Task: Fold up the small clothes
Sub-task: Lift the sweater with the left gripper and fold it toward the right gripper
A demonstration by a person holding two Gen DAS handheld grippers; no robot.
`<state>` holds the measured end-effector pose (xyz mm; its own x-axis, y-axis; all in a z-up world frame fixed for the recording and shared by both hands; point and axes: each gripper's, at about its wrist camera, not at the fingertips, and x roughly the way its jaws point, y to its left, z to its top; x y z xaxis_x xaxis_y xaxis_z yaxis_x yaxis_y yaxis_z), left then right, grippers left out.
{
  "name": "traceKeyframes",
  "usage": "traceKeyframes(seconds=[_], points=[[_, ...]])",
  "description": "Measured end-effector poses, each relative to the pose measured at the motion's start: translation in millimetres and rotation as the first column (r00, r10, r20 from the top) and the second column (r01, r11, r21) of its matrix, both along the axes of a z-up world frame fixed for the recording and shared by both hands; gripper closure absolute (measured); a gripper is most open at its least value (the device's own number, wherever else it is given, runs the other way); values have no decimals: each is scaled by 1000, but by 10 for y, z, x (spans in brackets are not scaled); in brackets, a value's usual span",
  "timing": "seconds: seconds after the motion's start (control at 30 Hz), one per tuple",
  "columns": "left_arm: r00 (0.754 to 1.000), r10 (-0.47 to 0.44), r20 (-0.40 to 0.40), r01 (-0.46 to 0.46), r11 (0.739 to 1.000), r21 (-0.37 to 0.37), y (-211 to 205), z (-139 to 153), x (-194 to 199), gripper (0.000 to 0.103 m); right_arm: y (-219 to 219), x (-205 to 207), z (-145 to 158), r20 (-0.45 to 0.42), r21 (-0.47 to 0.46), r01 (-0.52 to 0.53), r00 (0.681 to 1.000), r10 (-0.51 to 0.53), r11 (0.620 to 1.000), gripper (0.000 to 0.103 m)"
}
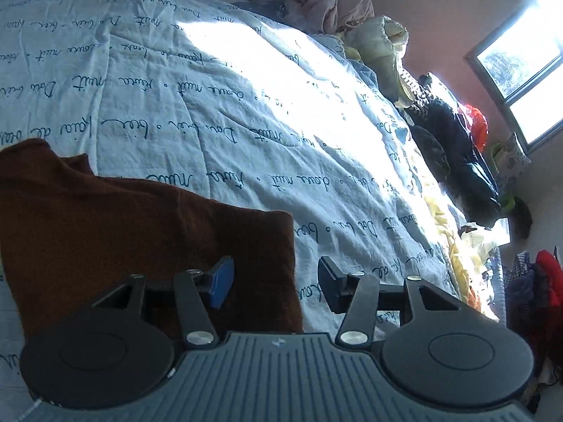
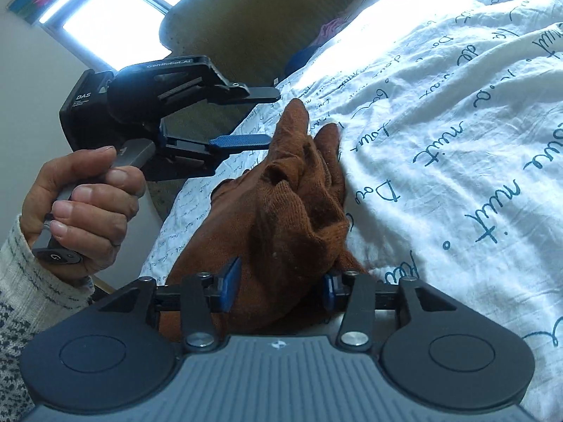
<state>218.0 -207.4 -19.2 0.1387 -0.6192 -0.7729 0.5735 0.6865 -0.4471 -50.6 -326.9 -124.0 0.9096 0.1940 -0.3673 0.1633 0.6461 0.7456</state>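
A small brown knit garment (image 1: 105, 218) lies on the white quilt with blue script (image 1: 211, 105). In the left wrist view my left gripper (image 1: 276, 283) is open and empty, its left finger over the garment's right edge. In the right wrist view the garment (image 2: 281, 204) is bunched up and lies between the fingers of my right gripper (image 2: 281, 290), which is open around it. The left gripper (image 2: 267, 117) also shows there, held by a hand, open, its fingers at the garment's far tip.
Piles of clothes (image 1: 337, 3) and dark garments (image 1: 457, 154) lie along the far edge of the bed. A window (image 1: 524, 77) is on the wall beyond. An olive headboard (image 2: 246, 28) stands behind the bed in the right wrist view.
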Motion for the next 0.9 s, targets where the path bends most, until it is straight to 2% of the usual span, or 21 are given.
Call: traceKeyframes(seconds=[0.1,0.13,0.2,0.3,0.37,0.43,0.47,0.5,0.53,0.57,0.6,0.63,0.7,0.73,0.83,0.9], points=[[998,42,35,-44,998,50,376,15,-95,40,34,-173,112,-10,-64,28,1000,-28,998,57],[999,38,36,-40,998,47,505,-6,-161,40,41,-254,163,-8,-102,55,998,-56,993,51],[998,43,42,-45,997,62,785,-60,-375,39,48,-367,290,5,-223,87,996,-88,971,49],[994,17,111,-26,996,84,1084,-138,-727,38,66,-355,459,49,-339,64,998,-50,939,50],[978,-36,207,7,990,138,1152,-155,-939,38,130,-260,564,52,-439,55,998,-35,897,61],[957,-81,280,15,972,233,1136,-236,-1068,38,146,-116,597,33,-457,8,999,7,889,96],[945,-104,310,13,959,282,1127,-310,-1110,38,166,-16,586,3,-462,-22,1000,26,887,98],[935,-135,327,23,945,325,1126,-436,-1147,33,202,52,564,-25,-485,-39,999,31,873,98],[933,-138,333,22,943,331,1161,-539,-1137,32,251,157,487,-70,-532,-58,997,24,845,98],[933,-123,337,9,947,321,1201,-594,-1116,23,299,247,374,-132,-558,-85,991,13,825,98],[942,-85,323,-13,957,291,1290,-606,-1074,22,325,306,256,-188,-560,-137,981,36,817,99],[949,-67,308,-18,964,266,1351,-555,-1050,24,339,287,219,-191,-576,-146,981,41,804,99],[942,-41,334,-36,975,220,1447,-348,-1099,32,297,199,334,-165,-566,-119,986,30,816,96],[935,-30,352,-41,981,192,1490,-237,-1129,32,261,164,463,-134,-560,-105,990,35,822,96],[933,4,359,-33,997,74,1498,38,-1249,26,196,308,791,-70,-568,-106,994,80,816,96],[932,-3,362,-19,998,57,1364,49,-1308,18,167,583,876,-67,-571,-143,990,128,809,97]])
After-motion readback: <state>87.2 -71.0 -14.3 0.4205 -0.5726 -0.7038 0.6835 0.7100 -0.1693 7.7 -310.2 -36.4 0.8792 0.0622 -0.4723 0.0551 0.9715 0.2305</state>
